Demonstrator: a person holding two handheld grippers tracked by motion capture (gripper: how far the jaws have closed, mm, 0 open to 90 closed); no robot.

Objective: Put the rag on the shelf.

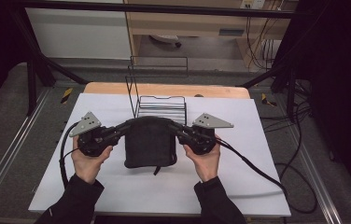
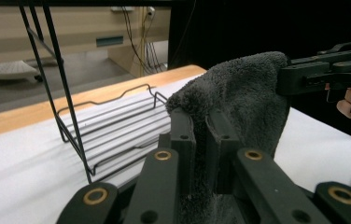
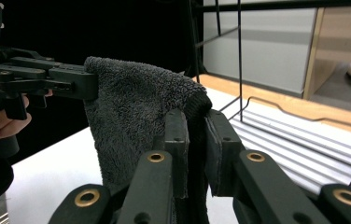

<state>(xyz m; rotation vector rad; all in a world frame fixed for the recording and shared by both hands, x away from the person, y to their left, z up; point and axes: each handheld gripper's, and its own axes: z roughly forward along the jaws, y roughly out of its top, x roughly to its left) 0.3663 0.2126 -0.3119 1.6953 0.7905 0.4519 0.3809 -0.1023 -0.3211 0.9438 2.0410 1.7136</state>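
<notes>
While we hold the dark grey towel (image 1: 149,142) up by its two top corners, it hangs folded over the white tabletop (image 1: 117,186), lower edge resting on or just above the sheet; we can't tell which. Left gripper (image 1: 117,132) has its jaws clamped together on the towel's left top corner; the left gripper view shows pile pinched between them (image 2: 201,154). Right gripper (image 1: 179,131) is the same on the right corner, jaws closed on the fabric (image 3: 194,154). Both grippers sit level, facing each other, top edge stretched between them.

Key relation: the black wire rack (image 1: 160,106) stands just beyond the towel, straight ahead of us, near the far wooden edge (image 1: 164,88) of the tabletop. Its low tray (image 2: 117,130) lies behind the towel's top edge, and its tall thin upright frame (image 1: 157,65) rises at the back. The towel's top edge runs left to right, parallel with the rack's front. Both hands are about equally near the rack, so we judge the next move is a joint lift forward, keeping the edge taut and level to clear the tray's front wire. Risk: the hanging lower part snagging on that wire.
</notes>
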